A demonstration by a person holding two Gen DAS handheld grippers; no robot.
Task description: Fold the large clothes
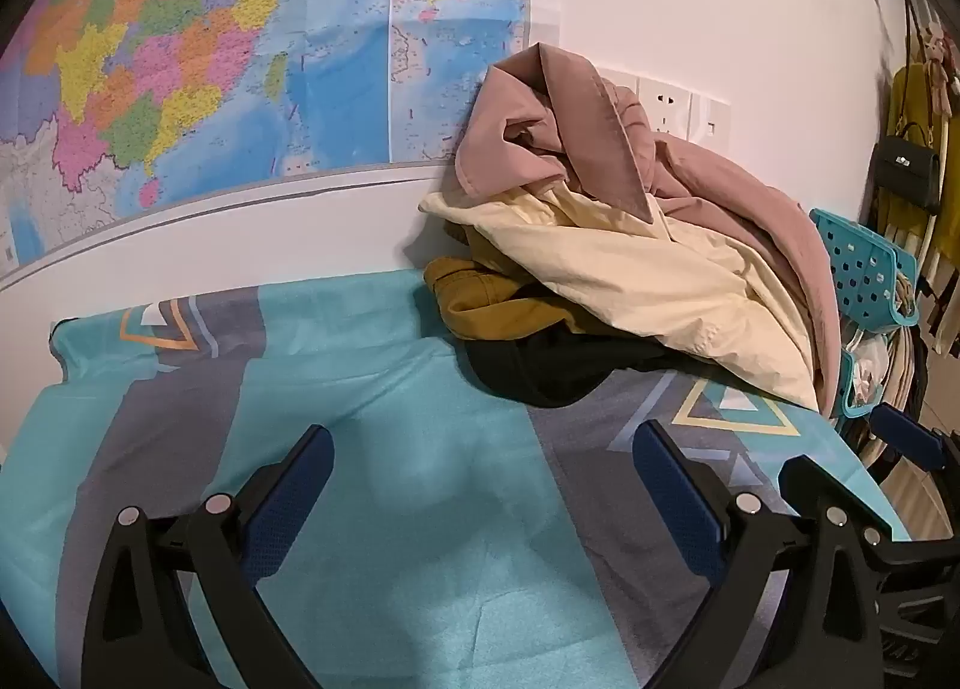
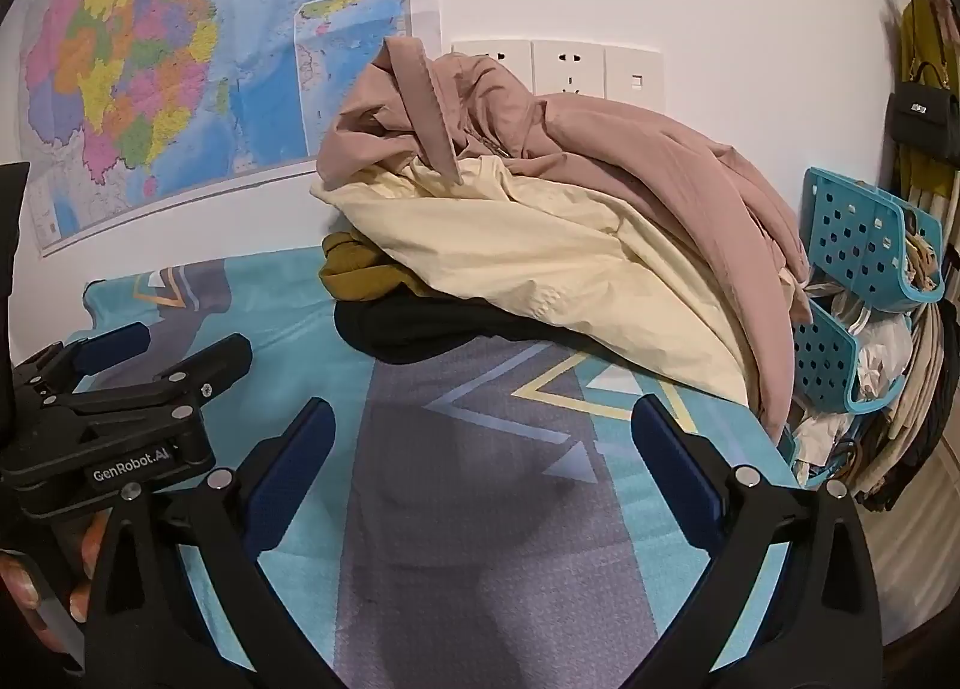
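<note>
Pink-topped clothes pile (image 1: 630, 245) beyond wide-open left hand-held gripper (image 1: 483, 449), apart.

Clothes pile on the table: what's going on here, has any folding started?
Not yet. A person holds two grippers over a patterned cloth, both open and empty. The left gripper and right gripper point toward a heap of clothes at the far side by the wall: a pink garment on top, a cream one under it, mustard and black pieces below. Nothing is picked up.
</note>
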